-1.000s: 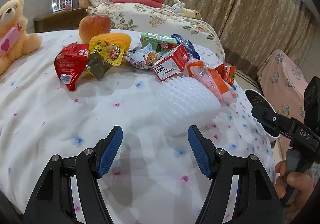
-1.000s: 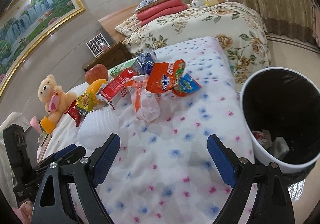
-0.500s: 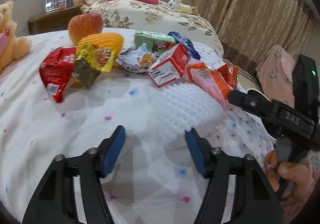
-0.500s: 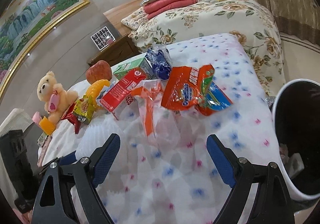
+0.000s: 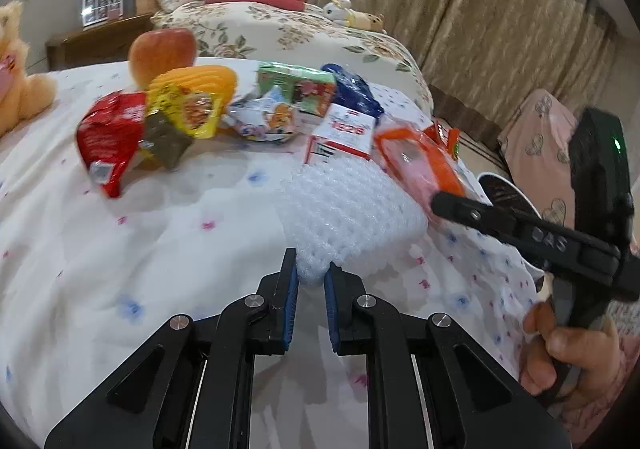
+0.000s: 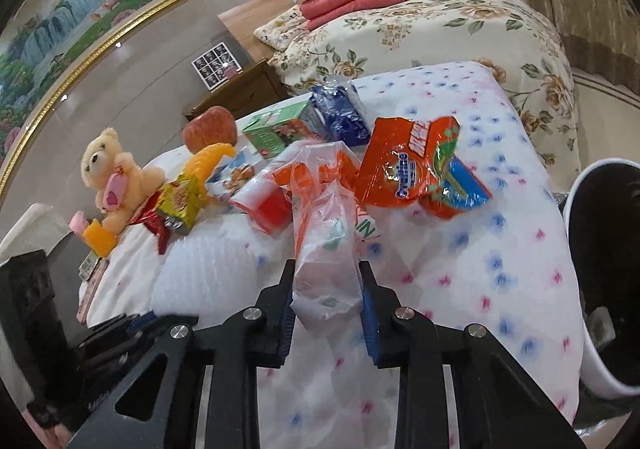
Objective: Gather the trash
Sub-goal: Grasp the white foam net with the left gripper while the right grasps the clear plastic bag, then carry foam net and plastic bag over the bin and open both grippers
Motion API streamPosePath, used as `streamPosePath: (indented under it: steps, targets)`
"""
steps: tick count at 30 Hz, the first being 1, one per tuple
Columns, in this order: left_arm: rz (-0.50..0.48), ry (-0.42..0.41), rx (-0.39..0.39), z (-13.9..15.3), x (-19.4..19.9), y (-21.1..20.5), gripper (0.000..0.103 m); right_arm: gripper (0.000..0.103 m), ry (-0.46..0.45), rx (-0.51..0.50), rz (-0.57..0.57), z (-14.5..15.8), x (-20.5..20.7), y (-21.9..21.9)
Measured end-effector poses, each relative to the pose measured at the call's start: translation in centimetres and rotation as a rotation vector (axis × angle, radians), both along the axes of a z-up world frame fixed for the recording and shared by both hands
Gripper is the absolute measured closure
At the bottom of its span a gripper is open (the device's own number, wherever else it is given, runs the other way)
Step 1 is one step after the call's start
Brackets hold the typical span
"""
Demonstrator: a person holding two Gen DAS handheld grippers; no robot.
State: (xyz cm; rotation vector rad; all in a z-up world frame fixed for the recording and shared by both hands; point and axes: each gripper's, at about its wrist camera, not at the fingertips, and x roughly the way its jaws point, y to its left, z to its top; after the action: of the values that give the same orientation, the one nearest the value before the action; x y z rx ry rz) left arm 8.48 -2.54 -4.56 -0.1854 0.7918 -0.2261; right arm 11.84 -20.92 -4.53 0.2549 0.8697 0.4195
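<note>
Left claw [image 5: 311, 281] has just been closing and pinches the near corner of the bubble wrap [image 5: 352, 205] on the bed [image 5: 140, 249]. Right claw [image 6: 327, 295] has just been closing too, clamping the clear plastic bag [image 6: 326, 249]. Only the right view shows the trash bin [image 6: 608, 269] at right; only the left shows "DAS" on the right tool's arm.

Bedsheet [image 5: 120, 249]: white, pink and blue flowers. Bubble wrap [image 5: 352, 209]: white. Apple [image 5: 162, 53]: red-yellow. Carton [image 5: 296, 87]: green. Snack bag [image 5: 110, 137]: red. Teddy bear [image 6: 114, 173]: cream. Bin [image 6: 592, 329]: white outside, black inside.
</note>
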Motion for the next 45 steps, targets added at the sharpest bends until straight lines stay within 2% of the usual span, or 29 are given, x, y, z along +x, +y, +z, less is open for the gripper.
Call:
streamPosePath:
  steps: [9,17,34,45]
  targets:
    - [-0.022,-0.017,-0.023,0.8,-1.1,-0.4,0.092,0.075,0.010,0.025,-0.038,0.2,-2.8,-1.8]
    - [-0.090,-0.025,-0.022,1.3,-1.5,-3.1,0.092,0.075,0.005,0.032,-0.077,0.5,-5.4,-4.1]
    - [-0.192,-0.027,-0.008,1.8,-2.0,-8.1,0.092,0.075,-0.019,0.076,-0.163,0.9,-8.2,-8.7]
    - [-0.280,-0.027,0.013,2.0,-1.4,-13.0,0.092,0.075,-0.021,0.081,-0.277,0.8,-8.9,-13.2]
